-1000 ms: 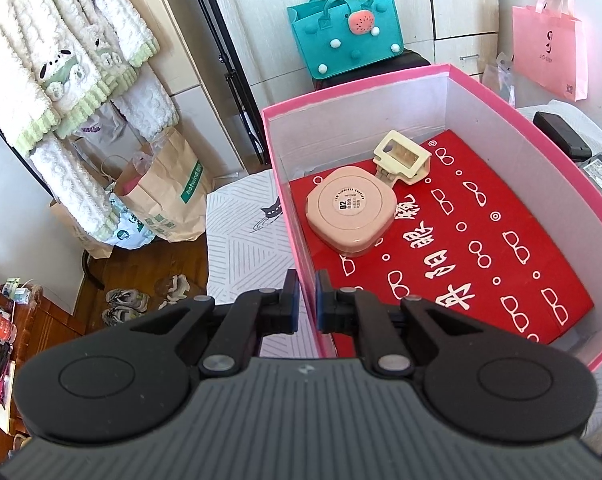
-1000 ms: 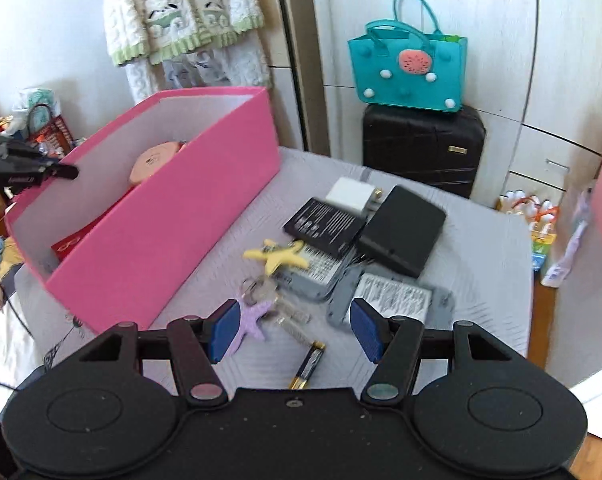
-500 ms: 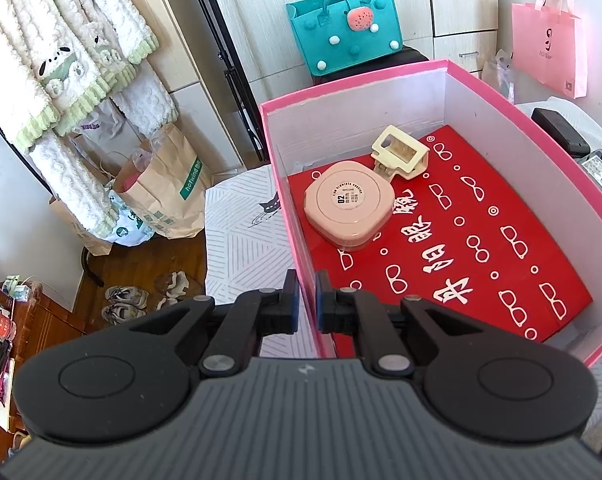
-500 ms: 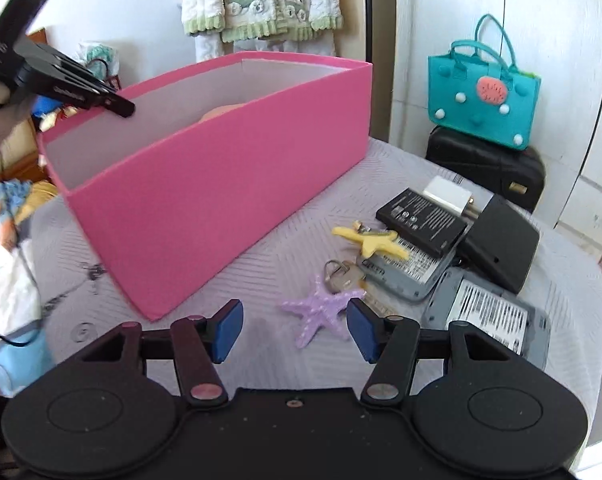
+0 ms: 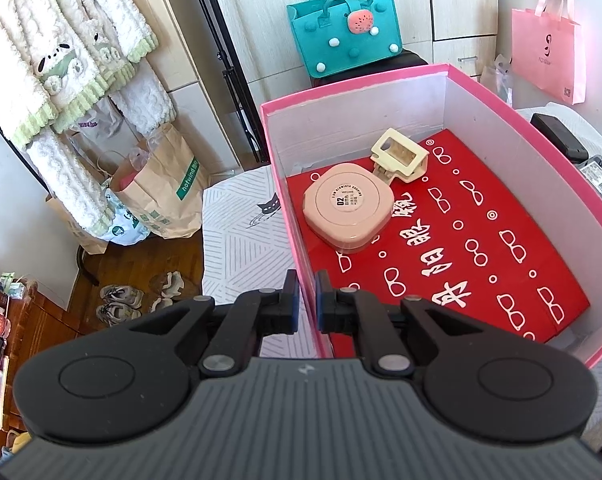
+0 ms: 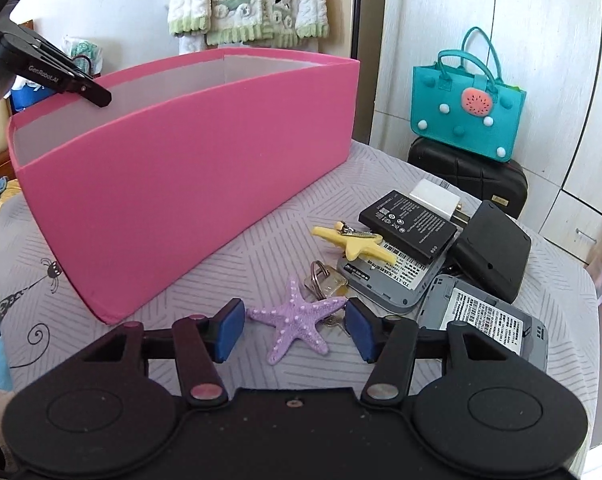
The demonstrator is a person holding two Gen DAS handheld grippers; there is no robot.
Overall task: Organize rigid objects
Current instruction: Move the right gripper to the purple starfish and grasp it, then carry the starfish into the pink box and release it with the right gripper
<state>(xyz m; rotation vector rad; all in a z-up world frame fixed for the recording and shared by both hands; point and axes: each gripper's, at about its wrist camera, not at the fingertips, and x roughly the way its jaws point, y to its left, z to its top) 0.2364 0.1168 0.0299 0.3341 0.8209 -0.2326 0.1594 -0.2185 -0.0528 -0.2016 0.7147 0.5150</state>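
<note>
Right gripper [image 6: 295, 330] has dropped beside the pink box [image 6: 189, 200], its half-open, narrowing jaws bracketing the purple starfish [image 6: 297, 320], ungripped; left gripper [image 5: 305, 306] pinches the box wall.

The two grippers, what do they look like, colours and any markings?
Both are matte black, with two round discs on a wide body and hinged linkages with silver pivot pins. The left gripper and the right gripper have blue pads on their fingertips. From the side, the left one shows white lettering reading GenRobot.AI.
</note>
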